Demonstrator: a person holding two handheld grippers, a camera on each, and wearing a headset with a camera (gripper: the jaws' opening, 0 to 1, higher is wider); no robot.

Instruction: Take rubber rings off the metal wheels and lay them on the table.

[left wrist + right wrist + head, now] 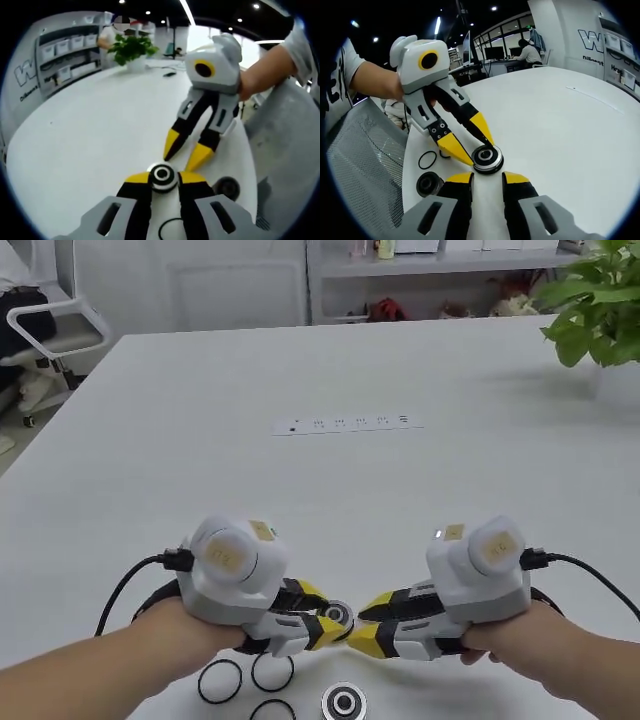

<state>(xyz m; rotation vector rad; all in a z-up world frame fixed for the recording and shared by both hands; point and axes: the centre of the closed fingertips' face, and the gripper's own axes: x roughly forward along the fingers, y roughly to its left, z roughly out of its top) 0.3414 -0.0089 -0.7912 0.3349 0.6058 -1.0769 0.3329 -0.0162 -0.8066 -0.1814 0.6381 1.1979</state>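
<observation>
A small metal wheel [336, 615] with a dark rim hangs just above the white table [330, 480], close to the near edge. My left gripper [327, 616] is shut on it, and its yellow tips [138, 177] pinch the wheel [162, 177] from both sides. The right gripper [362, 623] faces it, open, tips just short of the wheel [487, 159]. In the right gripper view the right gripper [487, 179] has nothing between its fingers, and the left gripper [480, 152] clamps the wheel. Three black rubber rings [220, 680] lie below the left gripper. A second wheel [344, 703] lies beside them.
A flush socket strip [348, 423] sits mid-table. A potted plant [595, 300] stands at the far right corner, a chair [50, 330] off the left side. Shelves [440, 270] line the back wall. The table's near edge is just under my hands.
</observation>
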